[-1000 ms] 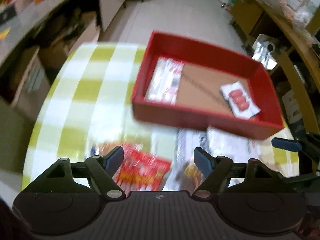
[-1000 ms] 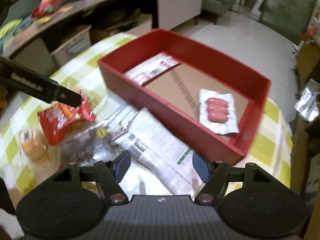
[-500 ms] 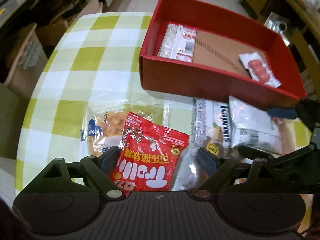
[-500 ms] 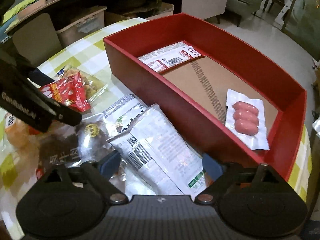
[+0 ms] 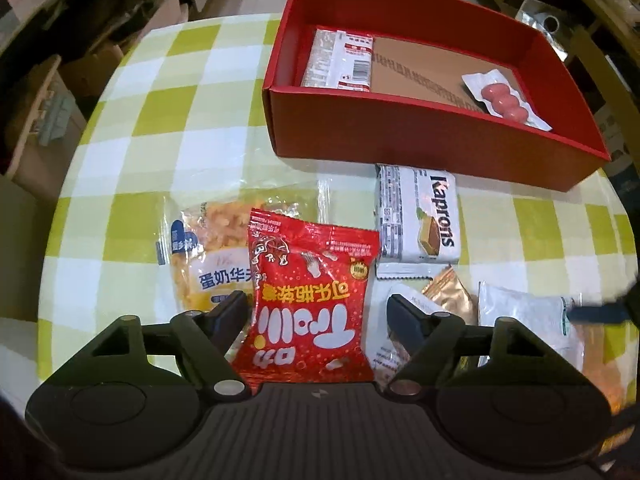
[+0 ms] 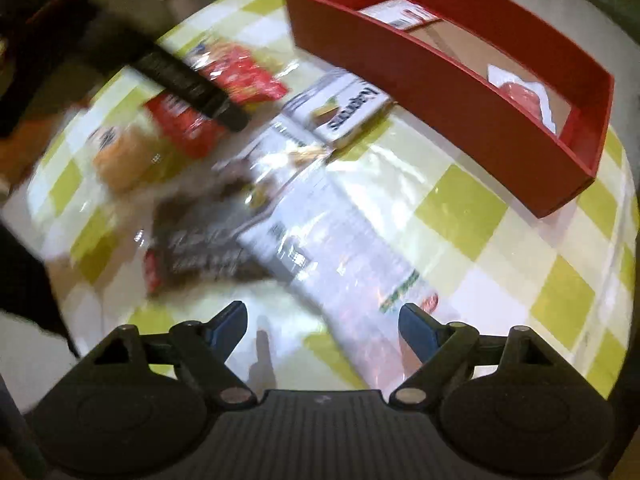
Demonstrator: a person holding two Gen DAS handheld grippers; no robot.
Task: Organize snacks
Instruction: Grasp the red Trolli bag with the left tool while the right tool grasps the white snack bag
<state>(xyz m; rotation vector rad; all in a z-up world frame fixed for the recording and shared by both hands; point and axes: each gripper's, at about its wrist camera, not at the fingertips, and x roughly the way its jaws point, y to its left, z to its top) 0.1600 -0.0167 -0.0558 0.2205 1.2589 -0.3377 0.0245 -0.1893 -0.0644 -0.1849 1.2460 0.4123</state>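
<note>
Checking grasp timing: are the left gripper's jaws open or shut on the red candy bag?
Open. The left gripper has its jaws spread on either side of the red Trolli bag, which lies flat on the checked tablecloth, not clamped.

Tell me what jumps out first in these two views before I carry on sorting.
The red box at the far side of the green-checked table stands out, holding a white barcoded pack and a sausage pack. Nearer, the red Trolli bag lies between the open fingers of the left hand-held gripper, beside a white Kaprons pack.
</note>
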